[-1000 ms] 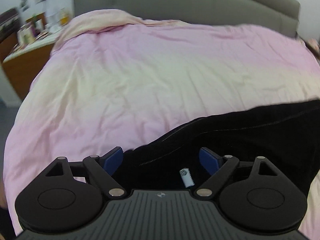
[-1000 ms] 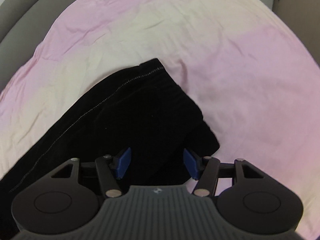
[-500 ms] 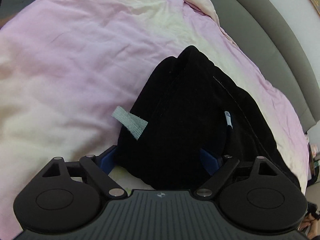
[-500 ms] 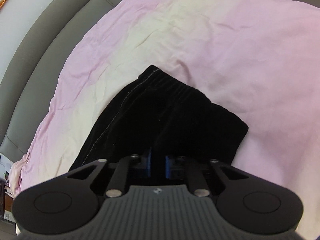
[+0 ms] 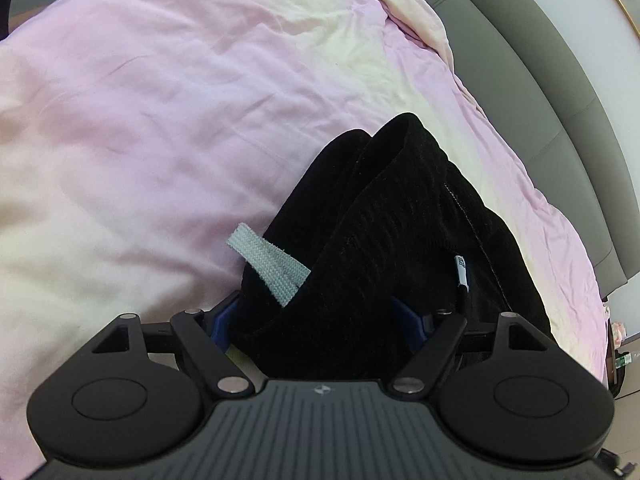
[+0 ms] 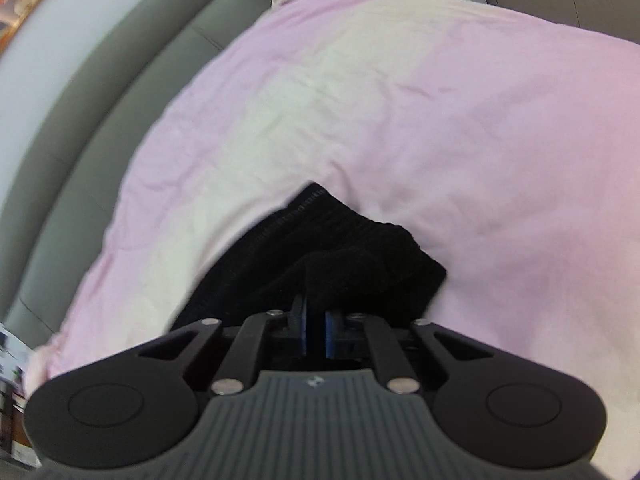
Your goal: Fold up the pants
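The pants [image 5: 384, 248] ran lengthwise ahead of the left gripper [image 5: 320, 320], its wide jaws closing around the waistband; the right gripper [image 6: 316, 328] was already pinching black cloth.

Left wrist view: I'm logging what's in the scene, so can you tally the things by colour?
Black: 1, the pants
Pink and cream: 1, the bedspread
Pale grey: 1, the woven strap sticking out of the pants
White: 1, the drawstring tip
Grey: 1, the headboard
Total: 5
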Demonstrator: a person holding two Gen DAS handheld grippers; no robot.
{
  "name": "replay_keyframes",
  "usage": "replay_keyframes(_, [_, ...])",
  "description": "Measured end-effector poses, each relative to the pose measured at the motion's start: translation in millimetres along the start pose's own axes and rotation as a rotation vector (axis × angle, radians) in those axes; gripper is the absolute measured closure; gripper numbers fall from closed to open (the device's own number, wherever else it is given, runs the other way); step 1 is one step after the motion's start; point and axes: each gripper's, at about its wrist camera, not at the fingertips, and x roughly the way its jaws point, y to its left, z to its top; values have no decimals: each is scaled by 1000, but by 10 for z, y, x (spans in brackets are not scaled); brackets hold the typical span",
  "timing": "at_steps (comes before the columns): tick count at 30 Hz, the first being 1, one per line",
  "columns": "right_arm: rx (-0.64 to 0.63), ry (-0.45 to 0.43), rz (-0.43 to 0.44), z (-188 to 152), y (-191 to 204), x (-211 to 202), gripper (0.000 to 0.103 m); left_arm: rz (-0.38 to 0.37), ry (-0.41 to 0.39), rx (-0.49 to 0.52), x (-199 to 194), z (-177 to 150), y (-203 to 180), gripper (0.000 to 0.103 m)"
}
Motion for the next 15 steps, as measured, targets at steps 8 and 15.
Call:
replay_keyframes(8, [242,-32,122,-204,-439,4,69,13,-42,-3,-281,-44,0,13])
replay_keyframes(15, [415,-98,213,-794,-527,-387,48,-102,5,-161,-312,-314,23,5])
